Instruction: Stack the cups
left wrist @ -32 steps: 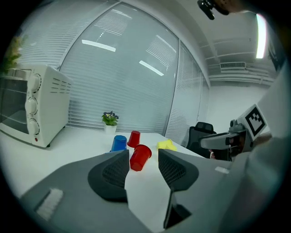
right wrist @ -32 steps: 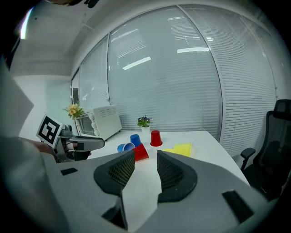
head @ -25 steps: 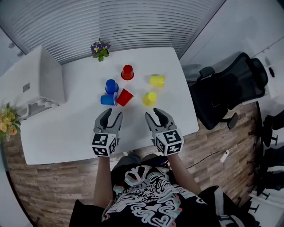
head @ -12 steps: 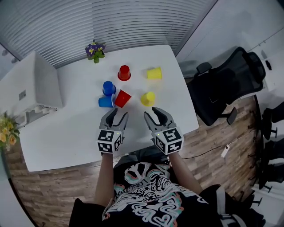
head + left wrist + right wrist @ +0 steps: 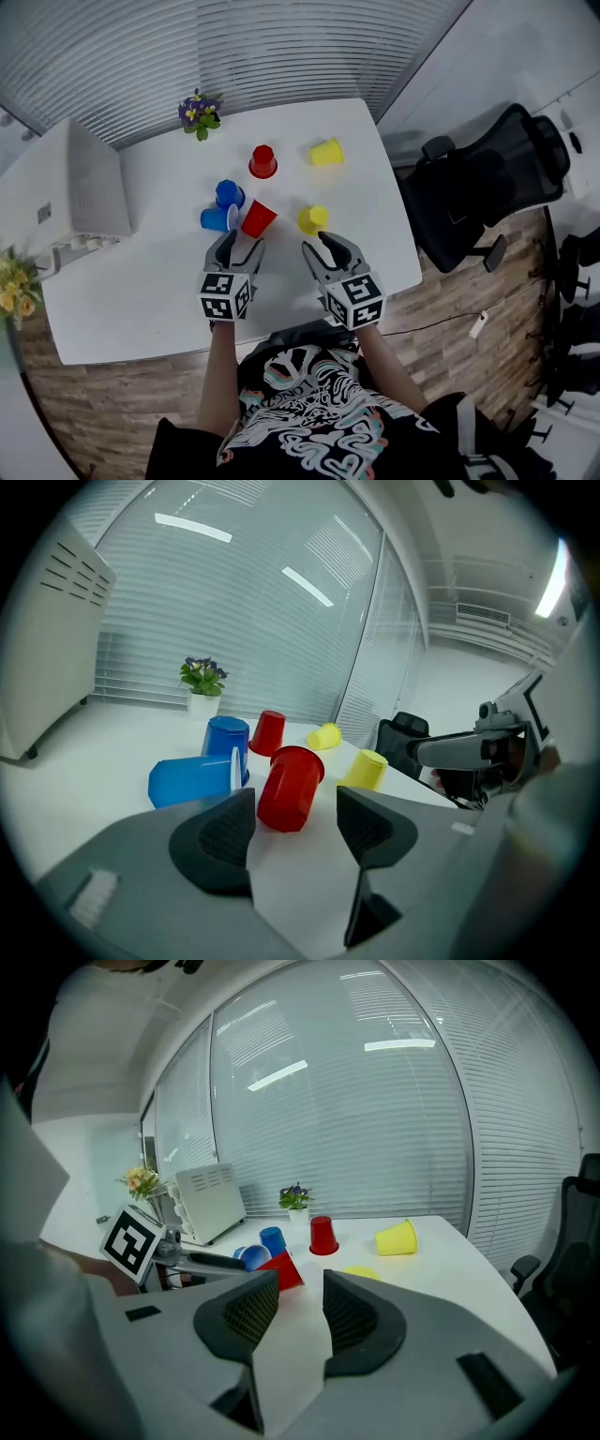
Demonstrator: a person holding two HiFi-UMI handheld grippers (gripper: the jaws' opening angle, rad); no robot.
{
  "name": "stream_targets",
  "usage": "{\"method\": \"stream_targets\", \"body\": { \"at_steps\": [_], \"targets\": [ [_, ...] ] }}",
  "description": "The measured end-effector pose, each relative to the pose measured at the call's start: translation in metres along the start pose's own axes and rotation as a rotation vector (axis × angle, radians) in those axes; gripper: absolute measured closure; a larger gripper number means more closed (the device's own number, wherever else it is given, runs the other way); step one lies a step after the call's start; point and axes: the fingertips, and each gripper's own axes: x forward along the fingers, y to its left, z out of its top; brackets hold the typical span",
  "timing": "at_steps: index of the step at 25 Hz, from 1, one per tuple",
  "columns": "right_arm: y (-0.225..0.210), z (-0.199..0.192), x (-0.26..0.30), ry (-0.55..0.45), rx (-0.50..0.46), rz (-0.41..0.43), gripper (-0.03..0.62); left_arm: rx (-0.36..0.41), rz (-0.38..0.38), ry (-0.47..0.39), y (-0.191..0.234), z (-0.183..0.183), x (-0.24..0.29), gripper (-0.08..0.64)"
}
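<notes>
Just opened wider on the left gripper [image 5: 239, 246], empty, and brought nearer to the tipped red cup [image 5: 258, 217] at frame centre; likely preparing to grasp it. On the right gripper [image 5: 320, 245], half apart, holding nothing.

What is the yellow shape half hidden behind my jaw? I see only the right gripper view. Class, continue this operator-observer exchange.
Observer: The head view shows it whole. It is a yellow cup standing on the table, just beyond your jaws.
Operator: Is the left gripper carrying anything?
Observer: No. The left gripper view shows its jaws apart with nothing between them. They have just been opening, and the nearer red cup sits just beyond them.
</notes>
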Motion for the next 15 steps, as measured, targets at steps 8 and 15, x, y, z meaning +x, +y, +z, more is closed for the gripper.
{"method": "stream_targets", "body": {
  "at_steps": [8,15],
  "targets": [
    [-0.011,-0.011,0.012,0.036,0.010,0.019,0.445,0.088,-0.008,0.071,0.002,-0.008,0.016,0.256],
    [-0.024,-0.015,0.019,0.053,0.011,0.010,0.448,0.215,-0.009,0.186,0.000,-0.022,0.030,0.256]
  ]
}}
